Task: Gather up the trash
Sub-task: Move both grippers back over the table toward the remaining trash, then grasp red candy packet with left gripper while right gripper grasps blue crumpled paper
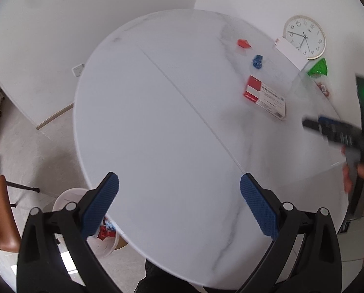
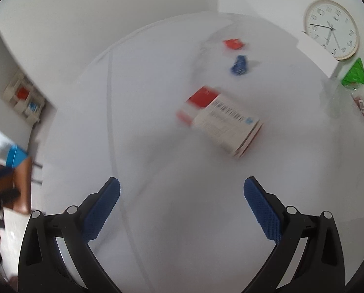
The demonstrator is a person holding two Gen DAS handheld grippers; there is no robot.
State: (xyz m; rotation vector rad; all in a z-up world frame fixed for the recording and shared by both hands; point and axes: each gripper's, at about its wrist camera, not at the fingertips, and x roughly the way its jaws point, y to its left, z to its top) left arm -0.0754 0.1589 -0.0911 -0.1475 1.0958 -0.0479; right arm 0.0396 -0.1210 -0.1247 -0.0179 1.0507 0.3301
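On the far right part of the round white tabletop, as the left wrist camera saw it, lay a red-and-white carton, its long axis running from the middle of the top toward the right edge. Beyond it sat a blue crumpled wrapper and, farther still, a red wrapper; a green wrapper lay at the right edge beside a white box and a wall clock. The left gripper hung over the near edge with its jaws spread wide and nothing between them, all the trash well ahead and to the right of them. Below the near left edge a white bin was partly hidden by the left finger, red and blue scraps showing inside. The right gripper appeared blurred at the right edge.

From the right wrist camera everything was smeared by motion. The carton lay ahead and slightly right of the wide-open, empty right gripper, its long axis slanting toward the near right edge, print unreadable. The blue wrapper and red wrapper lay past it, and the green wrapper by the clock; a clear packet with a red label was cut off at the right edge.
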